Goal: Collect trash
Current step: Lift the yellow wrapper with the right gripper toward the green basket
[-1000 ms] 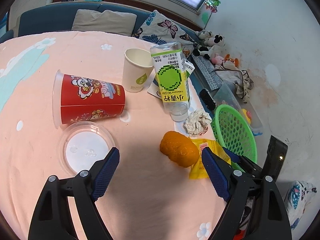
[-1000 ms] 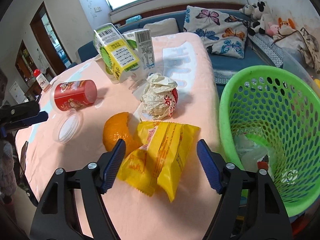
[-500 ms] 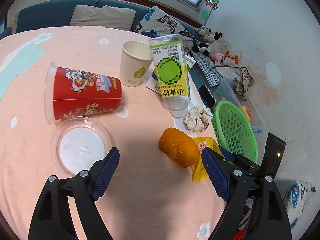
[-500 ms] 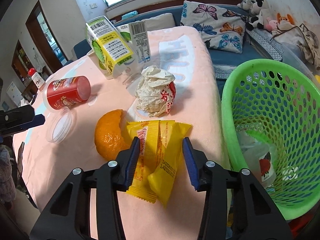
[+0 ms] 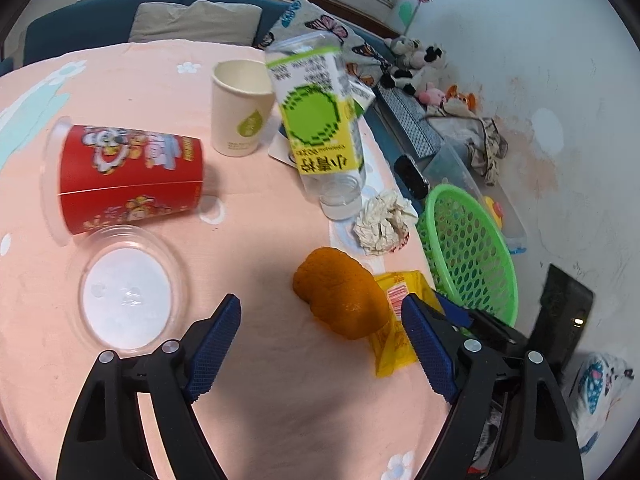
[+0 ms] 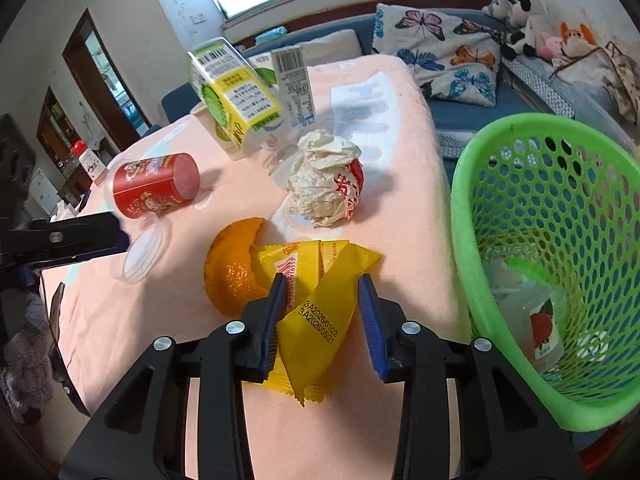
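Note:
My right gripper [image 6: 322, 312] is shut on a yellow snack wrapper [image 6: 320, 304], which buckles up between the blue pads; the wrapper also shows in the left wrist view [image 5: 394, 320]. An orange peel [image 6: 232, 268] lies against its left side. A crumpled paper wrapper [image 6: 324, 178] lies behind. The green mesh basket [image 6: 472, 248] stands at the right of the table edge with trash inside. My left gripper [image 5: 320, 336] is open and empty above the pink cloth, near the orange peel [image 5: 340, 292].
A red cup [image 5: 128, 178] lies on its side beside a clear lid [image 5: 126, 292]. A white paper cup [image 5: 240, 108], a tilted green-yellow bottle [image 5: 320, 128] and a carton [image 6: 294, 84] stand further back. A sofa with cushions lies behind.
My right gripper closed from wide open onto the yellow wrapper, squeezing it so it buckles. My left gripper drew back slightly and stayed open.

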Motion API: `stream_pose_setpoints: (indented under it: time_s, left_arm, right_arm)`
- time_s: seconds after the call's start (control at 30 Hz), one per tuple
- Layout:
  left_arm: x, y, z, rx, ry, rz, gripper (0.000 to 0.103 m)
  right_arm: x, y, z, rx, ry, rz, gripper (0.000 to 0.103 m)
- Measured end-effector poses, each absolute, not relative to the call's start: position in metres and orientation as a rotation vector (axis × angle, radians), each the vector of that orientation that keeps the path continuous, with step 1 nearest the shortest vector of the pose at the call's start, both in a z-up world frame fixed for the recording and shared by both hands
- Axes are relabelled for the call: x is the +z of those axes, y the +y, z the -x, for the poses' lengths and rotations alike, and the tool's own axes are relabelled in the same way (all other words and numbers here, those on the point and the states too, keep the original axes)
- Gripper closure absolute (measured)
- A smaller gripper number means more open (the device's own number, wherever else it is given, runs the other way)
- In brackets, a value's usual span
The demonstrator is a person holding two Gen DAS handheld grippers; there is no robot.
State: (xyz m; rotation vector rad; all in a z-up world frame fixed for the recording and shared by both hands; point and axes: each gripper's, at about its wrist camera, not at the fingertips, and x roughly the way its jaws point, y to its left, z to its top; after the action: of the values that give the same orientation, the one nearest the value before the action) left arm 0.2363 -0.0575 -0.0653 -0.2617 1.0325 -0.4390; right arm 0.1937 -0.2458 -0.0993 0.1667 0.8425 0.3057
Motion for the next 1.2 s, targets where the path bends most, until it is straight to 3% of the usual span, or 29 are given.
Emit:
stream_pose_setpoints:
  time_s: [1.0, 1.07, 1.2]
  left_arm:
    - [-0.099, -0.124, -0.24, -0.5, 1.154, 0.174, 0.027]
    - [-0.101, -0.126, -0.242, -0.487, 1.162, 0.164, 0.028]
    - [-0.109, -0.123, -0.243, -0.48, 1.182, 0.171, 0.03]
  right_arm:
    - [-0.072, -0.29, -0.135, 0.213, 0.75, -0.122, 0.069]
    - [-0.072, -0.29, -0.134, 0.212, 0.752, -0.117, 0.082]
    - [-0.073, -0.294, -0.133, 0.201, 0.754, -0.123, 0.082]
